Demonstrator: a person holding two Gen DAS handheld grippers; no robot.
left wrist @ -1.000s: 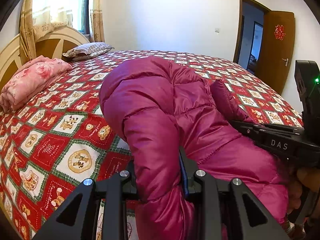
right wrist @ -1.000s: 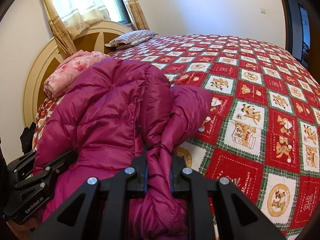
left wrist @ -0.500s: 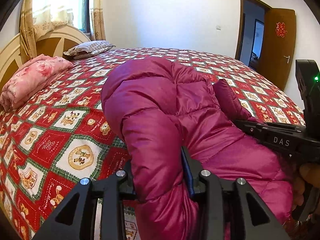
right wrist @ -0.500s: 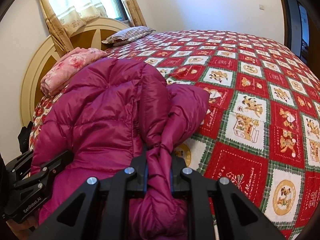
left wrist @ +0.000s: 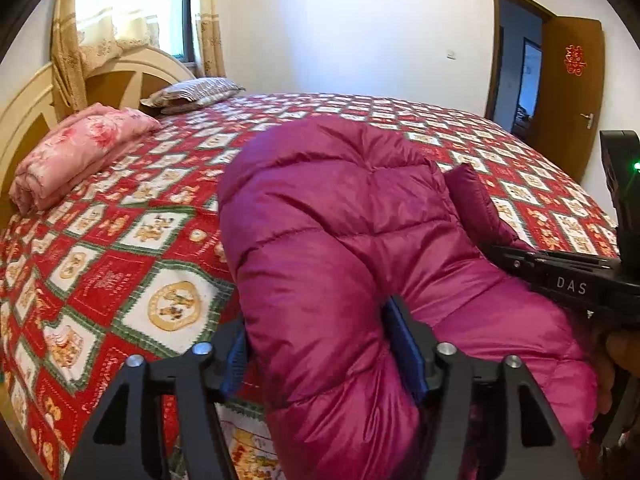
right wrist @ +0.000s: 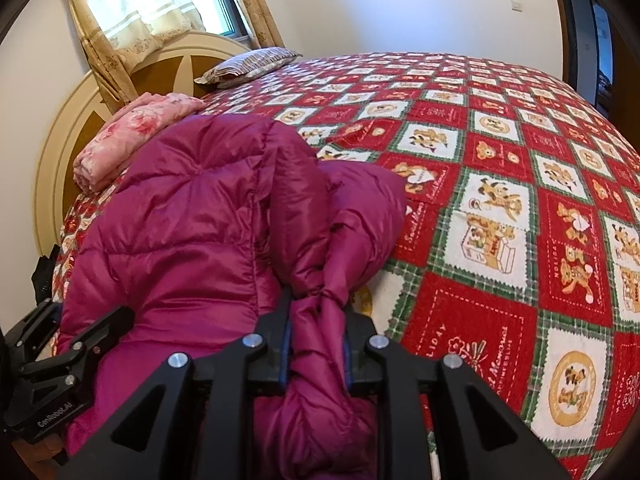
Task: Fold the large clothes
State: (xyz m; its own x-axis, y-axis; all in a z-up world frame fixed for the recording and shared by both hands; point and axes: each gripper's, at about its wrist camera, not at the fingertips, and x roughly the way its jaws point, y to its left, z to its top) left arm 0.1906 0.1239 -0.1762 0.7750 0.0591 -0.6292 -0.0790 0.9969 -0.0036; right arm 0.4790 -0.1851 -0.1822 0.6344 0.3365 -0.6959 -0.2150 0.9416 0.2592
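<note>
Bed [left wrist: 132,216], near edge: magenta down jacket [left wrist: 344,216] lies doubled over, puffy, fold unfinished. Left tongs [left wrist: 320,356] opening, padded sleeve between the jaws, pads barely touching. Right tongs [right wrist: 316,344] narrow, opening slightly, pinching bunched fabric. Flattening remains.

Soft daylight enters through the curtained window [left wrist: 132,4], which blows out to white glare in both views. The room is evenly bright, with faint shadows. Fisheye distortion bows the walls and bed [right wrist: 500,184] (dark vignette at the corners). Near black gripper parts look slightly soft.
</note>
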